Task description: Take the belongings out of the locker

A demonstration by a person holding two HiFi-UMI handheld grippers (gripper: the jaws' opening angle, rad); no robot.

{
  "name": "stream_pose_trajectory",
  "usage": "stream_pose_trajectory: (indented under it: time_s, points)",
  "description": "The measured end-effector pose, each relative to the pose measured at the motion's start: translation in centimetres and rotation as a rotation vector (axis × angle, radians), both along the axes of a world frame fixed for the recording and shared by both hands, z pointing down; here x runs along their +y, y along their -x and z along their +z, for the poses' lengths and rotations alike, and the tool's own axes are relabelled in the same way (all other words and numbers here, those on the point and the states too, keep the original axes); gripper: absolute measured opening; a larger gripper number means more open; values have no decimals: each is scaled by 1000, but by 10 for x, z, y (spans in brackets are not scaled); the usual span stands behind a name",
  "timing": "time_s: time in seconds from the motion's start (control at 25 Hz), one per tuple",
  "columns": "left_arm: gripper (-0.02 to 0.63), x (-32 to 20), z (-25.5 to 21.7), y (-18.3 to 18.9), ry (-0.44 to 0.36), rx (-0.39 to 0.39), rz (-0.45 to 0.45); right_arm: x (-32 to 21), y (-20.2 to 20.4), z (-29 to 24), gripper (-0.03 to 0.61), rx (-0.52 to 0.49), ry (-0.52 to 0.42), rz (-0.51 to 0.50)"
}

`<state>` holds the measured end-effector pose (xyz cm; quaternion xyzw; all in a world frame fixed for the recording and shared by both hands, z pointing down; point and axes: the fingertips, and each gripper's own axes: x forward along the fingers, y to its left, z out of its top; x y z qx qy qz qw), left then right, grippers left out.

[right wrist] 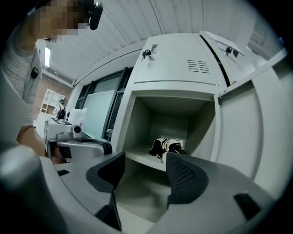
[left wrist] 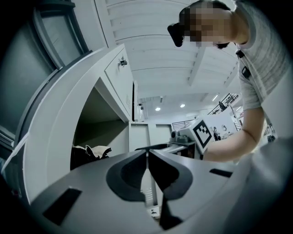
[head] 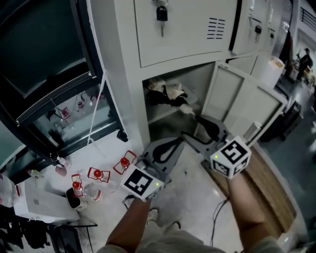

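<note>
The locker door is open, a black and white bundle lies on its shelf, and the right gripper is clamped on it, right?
Not clamped. The right gripper view shows the right gripper with jaws apart, nothing between them; the bundle lies beyond. The door is open and the bundle is on the shelf, as you said.

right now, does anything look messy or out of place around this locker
A few things stand out. The black-and-white bundle lies crumpled on the shelf of the open locker. Left of it, small red-topped items sit scattered on the floor. A key hangs in the shut door above.
</note>
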<state>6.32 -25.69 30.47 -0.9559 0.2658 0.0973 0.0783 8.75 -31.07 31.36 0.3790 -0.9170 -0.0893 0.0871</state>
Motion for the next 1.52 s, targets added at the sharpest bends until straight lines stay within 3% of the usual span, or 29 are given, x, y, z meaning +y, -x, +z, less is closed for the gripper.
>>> stream_pose_trajectory:
  time_s: [0.16, 0.44, 0.72, 1.04, 1.52]
  points:
    - [3, -4, 0, -2, -6, 9, 4, -22, 0, -1, 256, 14, 14, 34]
    - [3, -10, 0, -3, -9, 10, 7, -61, 14, -12, 372, 16, 64, 45]
    - [3, -10, 1, -4, 0, 24, 21, -106, 19, -5, 419, 91, 124, 135]
    - [3, -15, 8, -5, 13, 31, 31, -146, 30, -8, 419, 213, 180, 177]
    - [3, -22, 9, 1, 14, 33, 32, -173, 33, 19, 419, 295, 329, 229]
